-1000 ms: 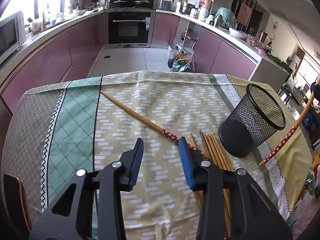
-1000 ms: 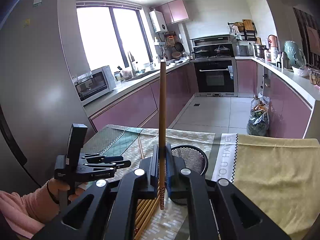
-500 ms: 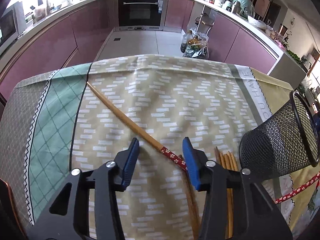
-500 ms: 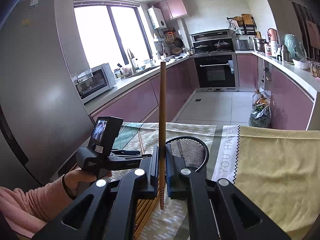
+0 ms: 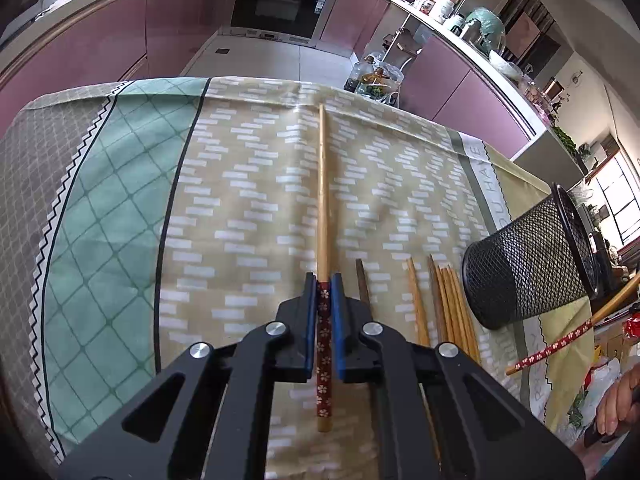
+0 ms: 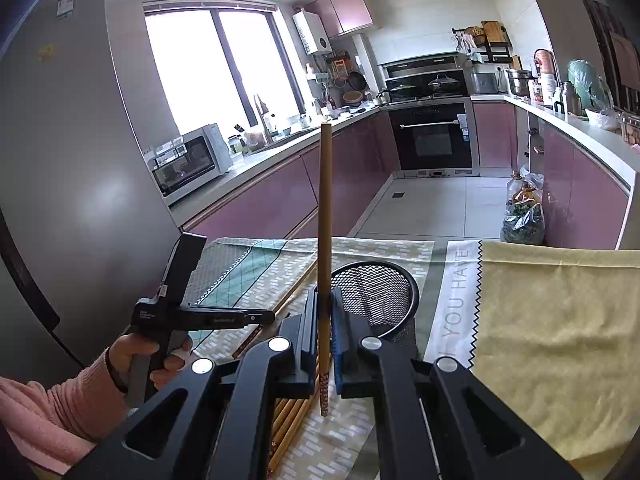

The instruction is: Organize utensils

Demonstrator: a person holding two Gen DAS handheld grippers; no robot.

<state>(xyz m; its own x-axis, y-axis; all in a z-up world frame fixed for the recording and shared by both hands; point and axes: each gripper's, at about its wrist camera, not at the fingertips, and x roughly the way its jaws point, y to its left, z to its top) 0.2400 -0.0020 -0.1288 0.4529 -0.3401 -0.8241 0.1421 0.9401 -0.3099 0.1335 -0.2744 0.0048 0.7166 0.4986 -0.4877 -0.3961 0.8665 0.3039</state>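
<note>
My left gripper (image 5: 324,280) is shut on a wooden chopstick (image 5: 323,200) with a red flowered end, which lies along the tablecloth (image 5: 248,216). My right gripper (image 6: 325,294) is shut on a matching chopstick (image 6: 325,208) and holds it pointing up, just left of the black mesh holder (image 6: 380,292). The holder (image 5: 532,268) stands at the right in the left wrist view, with the right-hand chopstick (image 5: 560,340) beside it. Several plain chopsticks (image 5: 448,304) lie between my left gripper and the holder. The left gripper (image 6: 256,317) also shows in the right wrist view.
The patterned tablecloth ends at the far table edge (image 5: 280,80); kitchen floor and purple cabinets (image 5: 120,32) lie beyond. A yellow cloth (image 6: 560,340) covers the table's right part. A bag of bottles (image 6: 524,216) stands on the floor.
My left gripper moved forward and closed on the flowered chopstick, which now lies straight between its fingers. My right gripper holds its chopstick upright as before.
</note>
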